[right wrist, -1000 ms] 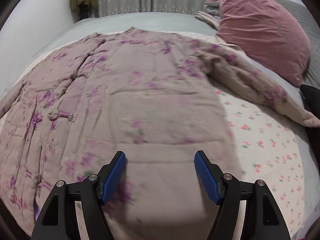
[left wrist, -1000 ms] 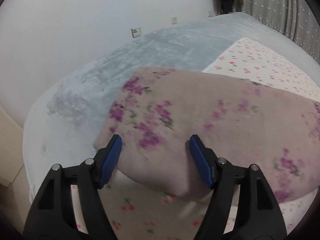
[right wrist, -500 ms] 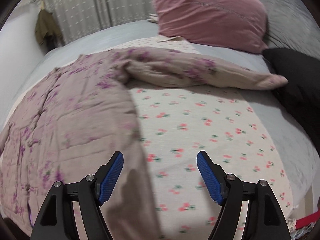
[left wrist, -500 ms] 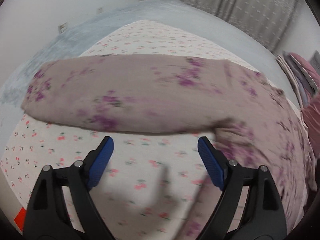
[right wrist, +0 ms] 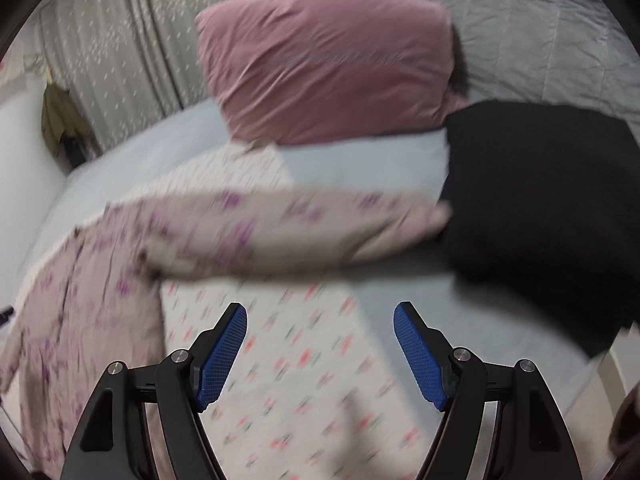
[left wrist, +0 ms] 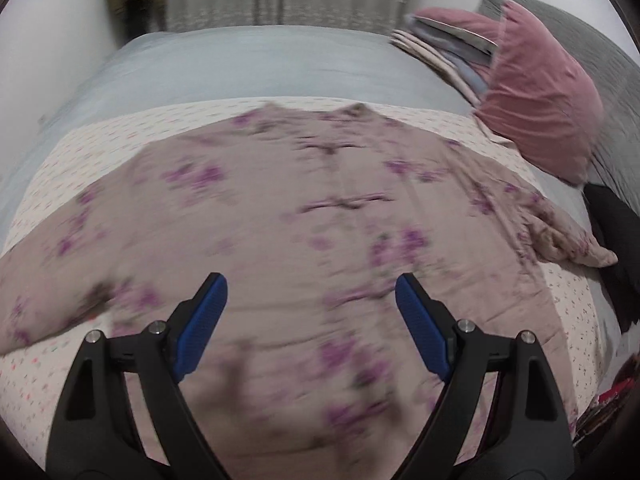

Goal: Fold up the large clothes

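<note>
floral padded coat (left wrist: 304, 216) spread flat on the bed (left wrist: 248, 64), right sleeve (right wrist: 288, 232) reaching the black cloth (right wrist: 536, 208). it looks soft, bulky and limp; cuffs and hem corners are likely the best holds. left gripper (left wrist: 311, 322): fingers just opened wide, nothing between; right gripper (right wrist: 320, 354) wide, empty. earlier both views sat close over the fabric; now the left view takes in the whole coat.
</note>
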`<state>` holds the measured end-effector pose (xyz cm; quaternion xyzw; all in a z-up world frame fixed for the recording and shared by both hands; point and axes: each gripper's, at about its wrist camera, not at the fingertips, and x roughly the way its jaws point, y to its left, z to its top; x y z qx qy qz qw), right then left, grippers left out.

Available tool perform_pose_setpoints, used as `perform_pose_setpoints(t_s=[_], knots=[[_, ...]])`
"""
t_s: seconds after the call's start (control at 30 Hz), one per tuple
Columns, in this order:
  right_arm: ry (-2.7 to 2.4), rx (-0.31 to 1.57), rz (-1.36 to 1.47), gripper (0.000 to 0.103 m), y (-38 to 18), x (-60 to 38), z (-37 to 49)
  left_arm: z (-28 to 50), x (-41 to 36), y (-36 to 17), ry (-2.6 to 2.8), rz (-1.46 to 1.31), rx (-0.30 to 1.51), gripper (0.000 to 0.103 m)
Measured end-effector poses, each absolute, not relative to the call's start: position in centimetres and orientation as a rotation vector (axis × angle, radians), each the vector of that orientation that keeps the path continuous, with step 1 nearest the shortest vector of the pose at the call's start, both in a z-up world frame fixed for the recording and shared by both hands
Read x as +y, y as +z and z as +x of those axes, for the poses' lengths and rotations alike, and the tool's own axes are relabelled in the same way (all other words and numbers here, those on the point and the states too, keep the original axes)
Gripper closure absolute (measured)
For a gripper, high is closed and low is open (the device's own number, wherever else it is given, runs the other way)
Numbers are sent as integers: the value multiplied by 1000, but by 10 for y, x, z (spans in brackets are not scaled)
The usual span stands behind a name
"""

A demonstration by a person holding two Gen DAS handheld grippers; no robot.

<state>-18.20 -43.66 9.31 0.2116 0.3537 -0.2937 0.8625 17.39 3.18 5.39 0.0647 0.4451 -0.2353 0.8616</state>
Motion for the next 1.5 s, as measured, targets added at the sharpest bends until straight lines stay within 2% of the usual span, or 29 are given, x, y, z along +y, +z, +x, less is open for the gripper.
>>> perform_pose_setpoints(t_s=[0.13,0.23,0.27,0.4,0.47,0.63,0.7,0.73,0.8,0.83,0.87,1.07,1.3,1.33,1.4,1.5], knots=[[-618,728,497,26,112,-501,-165,174,-57,46,-613,128,920,17],[-631,777,512,26,100,-547,-131,172,-116,35,-702,137,898,18],[-642,802,505,26,93,-558,-119,172,-132,32,-723,147,890,24],[-704,933,473,27,47,-597,-69,175,-198,17,-786,205,848,36],[-778,1004,392,27,27,-607,-50,177,-219,10,-812,219,843,45],[-812,1258,182,25,-22,-604,-6,181,-252,-8,-886,194,848,49],[-814,1249,180,24,-30,-606,-7,180,-257,-17,-909,163,868,49],[-808,1236,206,27,-30,-609,-8,180,-259,-19,-909,157,874,49],[-754,1210,272,44,-30,-613,-13,178,-261,-20,-912,142,869,49],[-745,1196,274,76,-28,-614,-15,177,-261,-17,-916,136,860,49],[-745,1176,263,101,-21,-614,-17,175,-261,-14,-928,130,844,49],[-901,942,81,102,36,-596,-14,168,-276,5,-1002,132,765,49],[-1053,717,-110,102,70,-600,13,149,-309,-32,-1058,256,839,49],[-1095,745,-164,102,60,-607,22,142,-319,-45,-1046,323,869,49],[-1152,852,-199,101,36,-623,35,126,-332,-46,-998,458,806,49],[-1105,807,34,96,31,-637,18,125,-332,-36,-1015,463,799,50]])
